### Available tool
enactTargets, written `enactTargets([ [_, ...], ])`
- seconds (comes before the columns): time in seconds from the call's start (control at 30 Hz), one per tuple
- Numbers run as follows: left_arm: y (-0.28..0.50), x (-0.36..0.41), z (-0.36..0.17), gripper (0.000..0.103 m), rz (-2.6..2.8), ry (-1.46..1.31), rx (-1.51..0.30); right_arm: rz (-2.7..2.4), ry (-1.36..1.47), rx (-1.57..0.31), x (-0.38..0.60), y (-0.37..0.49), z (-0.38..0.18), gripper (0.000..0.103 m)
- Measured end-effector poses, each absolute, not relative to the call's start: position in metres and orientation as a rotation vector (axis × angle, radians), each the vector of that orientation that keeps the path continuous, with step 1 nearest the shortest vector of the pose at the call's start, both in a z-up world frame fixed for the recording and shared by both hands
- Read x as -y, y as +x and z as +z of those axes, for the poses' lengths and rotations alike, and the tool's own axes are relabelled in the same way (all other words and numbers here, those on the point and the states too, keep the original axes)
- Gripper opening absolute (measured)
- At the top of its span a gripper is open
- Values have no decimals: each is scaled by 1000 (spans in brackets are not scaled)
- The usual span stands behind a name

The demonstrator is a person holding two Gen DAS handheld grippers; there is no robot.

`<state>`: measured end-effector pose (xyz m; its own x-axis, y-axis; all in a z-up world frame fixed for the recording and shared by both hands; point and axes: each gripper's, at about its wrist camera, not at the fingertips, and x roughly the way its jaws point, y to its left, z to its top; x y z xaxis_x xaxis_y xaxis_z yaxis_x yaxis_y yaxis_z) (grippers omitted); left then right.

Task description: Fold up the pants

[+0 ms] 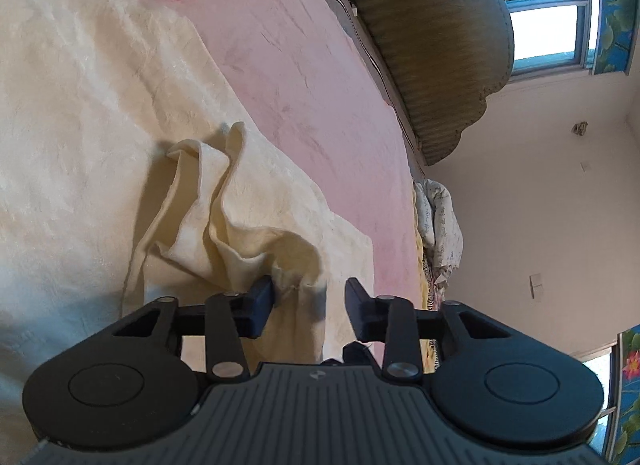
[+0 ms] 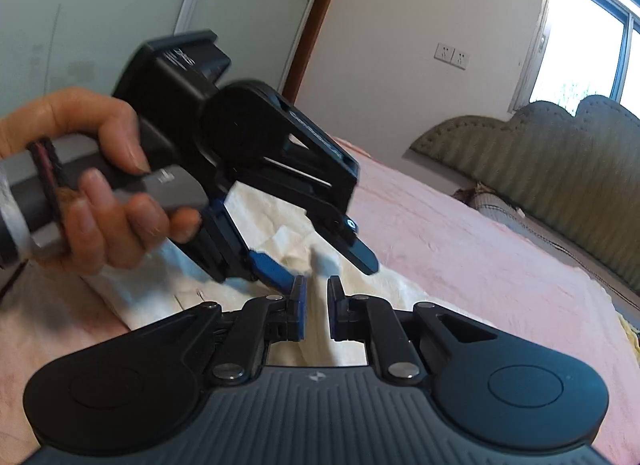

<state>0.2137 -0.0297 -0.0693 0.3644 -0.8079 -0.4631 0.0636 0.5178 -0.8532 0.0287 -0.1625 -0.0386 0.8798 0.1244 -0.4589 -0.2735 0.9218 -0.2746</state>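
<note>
The cream pants point(image 1: 80, 113) lie spread on a pink bedspread point(image 1: 312, 77). In the left wrist view my left gripper point(image 1: 309, 301) is open, its jaws standing wide on either side of a raised, bunched edge of the pants point(image 1: 296, 289). In the right wrist view my right gripper point(image 2: 317, 305) is nearly closed, with a ridge of cream pants fabric point(image 2: 318, 265) between its jaws. The left gripper point(image 2: 328, 261), held by a hand point(image 2: 100, 201), shows just beyond it over the same fabric.
A padded olive headboard point(image 1: 440, 45) runs along the bed's far side, with a window point(image 1: 548, 21) behind it. A patterned cloth bundle point(image 1: 440, 225) lies at the bed's edge. A door frame point(image 2: 316, 17) and wall sockets point(image 2: 452, 55) are on the wall.
</note>
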Motion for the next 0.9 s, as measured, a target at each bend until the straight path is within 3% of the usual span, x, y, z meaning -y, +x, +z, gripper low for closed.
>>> enactTargets([
  [0.07,210,30,-66,24,-658,-801,-1032,177,-319,-453,171,35,-40,11],
  [0.2,195,26,-62,11,-643,-755,-988,87,-222,-465,199,40,-36,11],
  [0.37,155,6,-42,11,-599,-626,-863,41,-189,-561,219,47,-46,12],
  [0.43,143,-1,-44,10,-592,-604,-877,77,-181,-582,218,43,-52,20],
  [0.5,134,0,-54,9,-583,-589,-926,94,-196,-622,212,40,-62,34],
  [0.9,123,0,-68,11,-528,-577,-942,124,-187,-605,201,74,-46,38],
])
